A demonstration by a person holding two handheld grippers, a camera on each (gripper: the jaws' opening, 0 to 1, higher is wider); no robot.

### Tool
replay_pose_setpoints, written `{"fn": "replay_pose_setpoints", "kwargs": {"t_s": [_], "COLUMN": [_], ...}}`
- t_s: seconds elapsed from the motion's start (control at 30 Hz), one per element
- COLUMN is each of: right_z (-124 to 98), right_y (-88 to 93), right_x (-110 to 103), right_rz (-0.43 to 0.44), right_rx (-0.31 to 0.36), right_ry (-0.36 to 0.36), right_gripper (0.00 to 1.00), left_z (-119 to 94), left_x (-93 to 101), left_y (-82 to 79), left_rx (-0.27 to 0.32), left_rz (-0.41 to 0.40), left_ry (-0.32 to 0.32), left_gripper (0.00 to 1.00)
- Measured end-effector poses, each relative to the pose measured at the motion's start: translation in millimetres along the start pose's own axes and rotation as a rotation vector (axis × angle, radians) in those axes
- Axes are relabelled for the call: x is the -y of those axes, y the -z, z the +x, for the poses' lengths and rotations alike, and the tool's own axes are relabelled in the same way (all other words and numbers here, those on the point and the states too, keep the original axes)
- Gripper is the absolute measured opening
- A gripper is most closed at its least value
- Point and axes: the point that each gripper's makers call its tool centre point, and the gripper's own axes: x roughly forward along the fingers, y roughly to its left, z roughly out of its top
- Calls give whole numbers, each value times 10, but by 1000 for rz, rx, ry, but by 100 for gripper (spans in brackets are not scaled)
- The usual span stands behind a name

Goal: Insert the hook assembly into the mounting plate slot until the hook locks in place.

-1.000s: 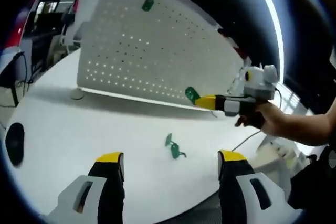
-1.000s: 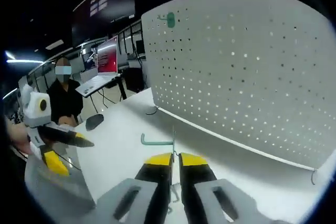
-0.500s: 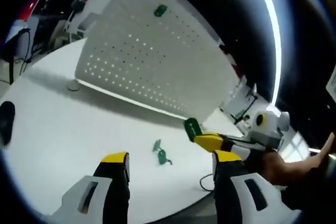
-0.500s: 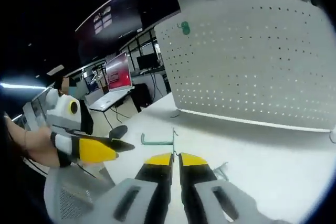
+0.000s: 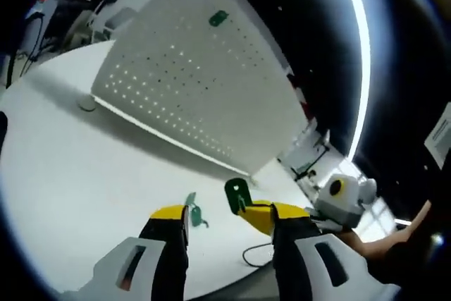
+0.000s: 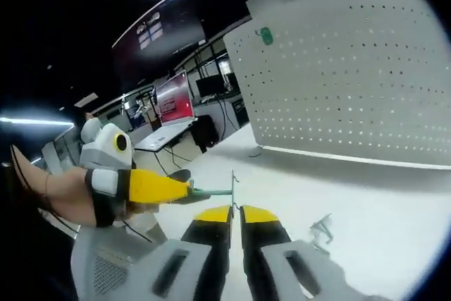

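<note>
The right gripper [image 6: 235, 211] had its yellow-tipped fingers pressed together on a thin green wire hook [image 6: 220, 189], whose shaft stuck out to the left above the fingertips. The left gripper [image 5: 229, 218] had fingers set narrowly apart with nothing clearly between them; whether its tip touched the hook's end in the right gripper view could not be told. In the left gripper view the green plastic piece [image 5: 235, 194] of the held hook sat just above the right gripper's yellow fingertips.

A white perforated pegboard [image 6: 352, 82] stood upright along the far edge of the white desk [image 6: 366, 195], with one small green hook [image 6: 266, 34] already seated near its top corner. Another loose green hook [image 5: 192, 214] lay on the desk near the front edge.

Judged from this, the held hook was well apart from the board: insertion and locking remained undone.
</note>
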Motion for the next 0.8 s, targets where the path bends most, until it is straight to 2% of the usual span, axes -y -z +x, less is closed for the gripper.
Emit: {"fn": "replay_pose_setpoints", "kwargs": {"t_s": [0.23,0.43,0.5,0.7,0.8], "right_z": [48,48,39,39,41], "right_y": [-34,-79,-97,-91,-102], "right_x": [-204,-204,-194,-245,-248], "right_rz": [-16,-6,-11,-46,-64], "right_rx": [12,28,37,40,42], "right_ry": [-53,-48,-37,-35,-32], "right_gripper": [1,1,1,1,1], "left_z": [5,-5,-8,-10,-10], "left_x": [71,82,85,94,86], "left_y": [-10,-26,-37,-32,-32], "left_rx": [7,12,18,12,13], "left_rz": [-35,-73,-100,-110,-117], "left_ry": [31,42,46,57,55], "left_gripper": [26,14,14,6,6]}}
